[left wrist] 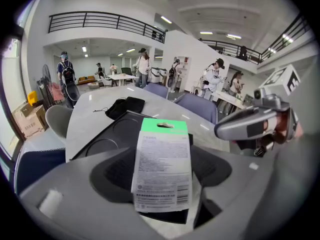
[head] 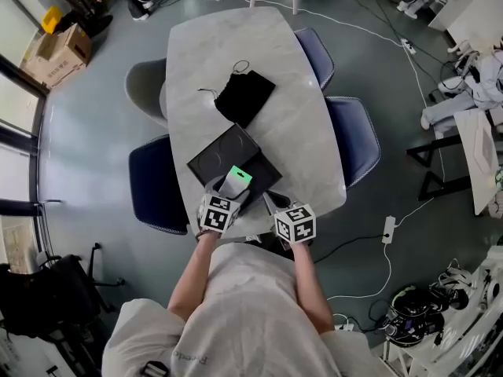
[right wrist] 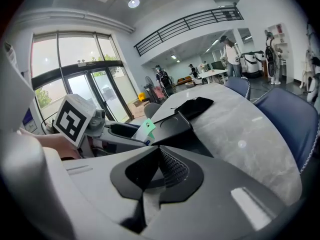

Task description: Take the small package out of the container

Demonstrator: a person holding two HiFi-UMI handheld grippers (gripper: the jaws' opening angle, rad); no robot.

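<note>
— Table (head: 259,53) first: what lies on it?

— Pale marble top, running up the middle of the head view, with chairs (head: 355,136) along both sides. A black pouch (head: 245,96) lies near the centre. Below it in the frame, close to the table's near end, sits a flat black container (head: 216,157).

— And the small package (left wrist: 162,159)?

— White with a green top. The left gripper (left wrist: 162,184) is clamped on it, one pad at each side. It stands upright, with the printed side facing that gripper's camera and the container right behind it. In the head view the package is over the container's near corner, in the lower middle of the frame. I can't tell whether it is lifted clear of the container.

— The right gripper (right wrist: 159,166)?

— Jaws together, nothing between them. It is at the table's near edge, just right of the left gripper, and it does not touch the package. In the right gripper view the package's green top shows left of centre.
</note>
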